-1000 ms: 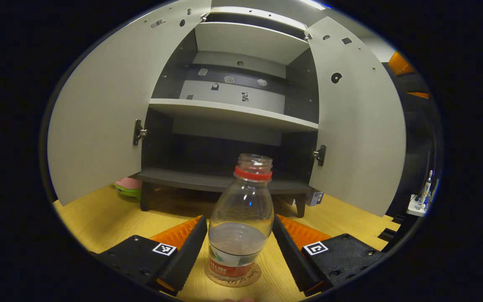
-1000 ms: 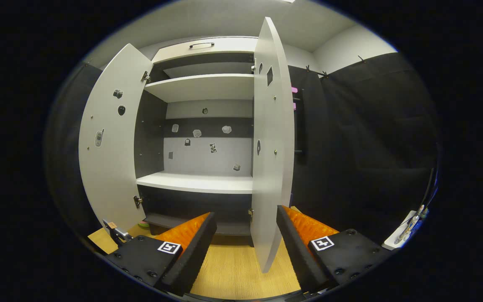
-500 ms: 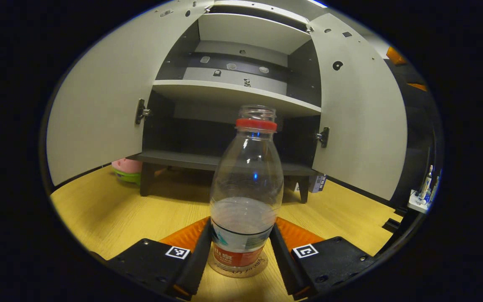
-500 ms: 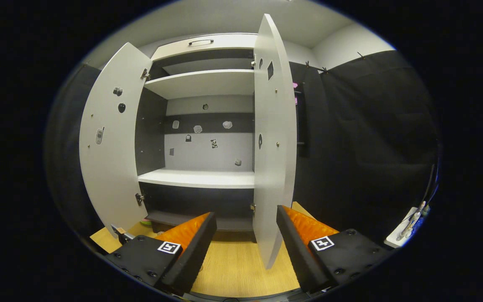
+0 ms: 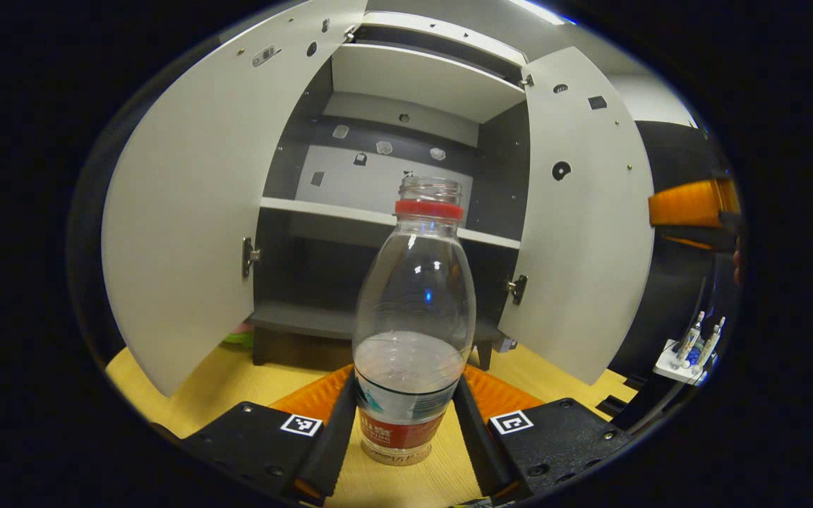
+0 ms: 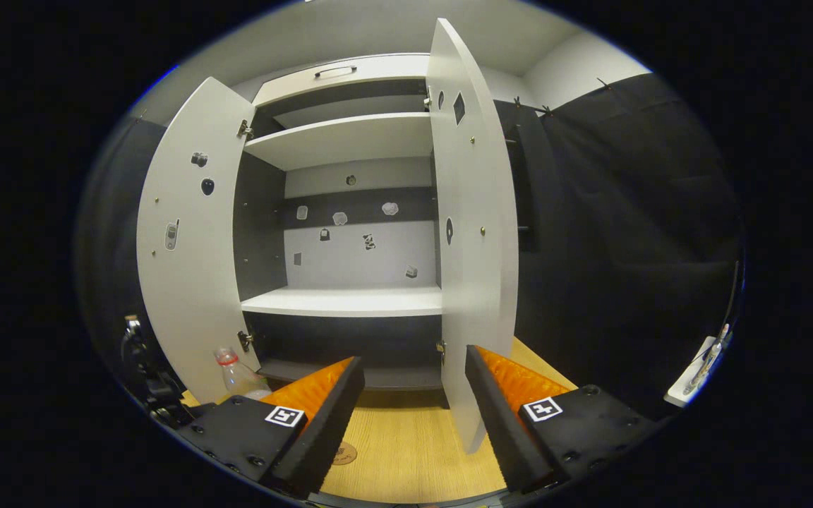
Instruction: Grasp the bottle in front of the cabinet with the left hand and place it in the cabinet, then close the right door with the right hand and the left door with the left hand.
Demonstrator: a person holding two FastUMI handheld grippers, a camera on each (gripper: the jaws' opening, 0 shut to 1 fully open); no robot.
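Wooden worktop [image 5: 216,384] runs ahead of the tongs. Round coaster [image 6: 341,452] lies flat on it, just left of centre in the right gripper view. White tray of small bottles [image 5: 689,349] far right, pink-green item [image 5: 239,334] left.

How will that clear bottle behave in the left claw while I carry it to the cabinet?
The bottle looks thin clear plastic, so it may dent if squeezed. It is under half full, so probably light, though the water may slosh. No cap shows on its neck; tilting could spill.
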